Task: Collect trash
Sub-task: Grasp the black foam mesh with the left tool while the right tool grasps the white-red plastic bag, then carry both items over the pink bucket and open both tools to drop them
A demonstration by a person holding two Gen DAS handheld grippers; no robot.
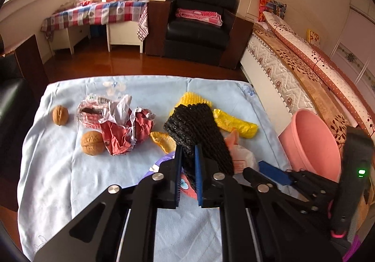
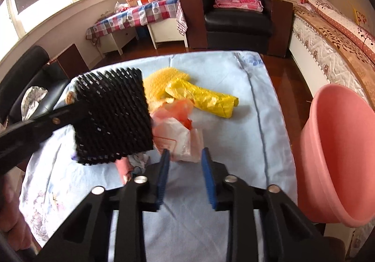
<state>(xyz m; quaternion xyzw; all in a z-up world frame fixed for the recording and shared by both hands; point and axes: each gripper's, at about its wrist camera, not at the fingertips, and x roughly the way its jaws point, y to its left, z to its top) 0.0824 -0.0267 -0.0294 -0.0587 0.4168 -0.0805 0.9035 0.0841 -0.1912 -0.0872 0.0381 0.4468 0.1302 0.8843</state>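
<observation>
The left gripper (image 1: pixel 187 156) pinches the black net (image 1: pixel 196 131), next carrying it to the pink bin (image 1: pixel 314 140) off the table's right edge, while the right gripper (image 2: pixel 185 156), half-open, straddles a plastic bag (image 2: pixel 178 138).

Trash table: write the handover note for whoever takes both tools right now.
Left tool: shut on the black foam net, lifted off the blue cloth.
Right tool: open, fingers either side of the orange-white plastic bag, no grip yet.
Pink bin: beside the table on the right; its visible inside shows no trash.
Still on the cloth: yellow wrapper, yellow foam net, crumpled red-white paper, clear wrapper, orange peel, two walnuts.
Left to do: bin the net, then everything else.
</observation>
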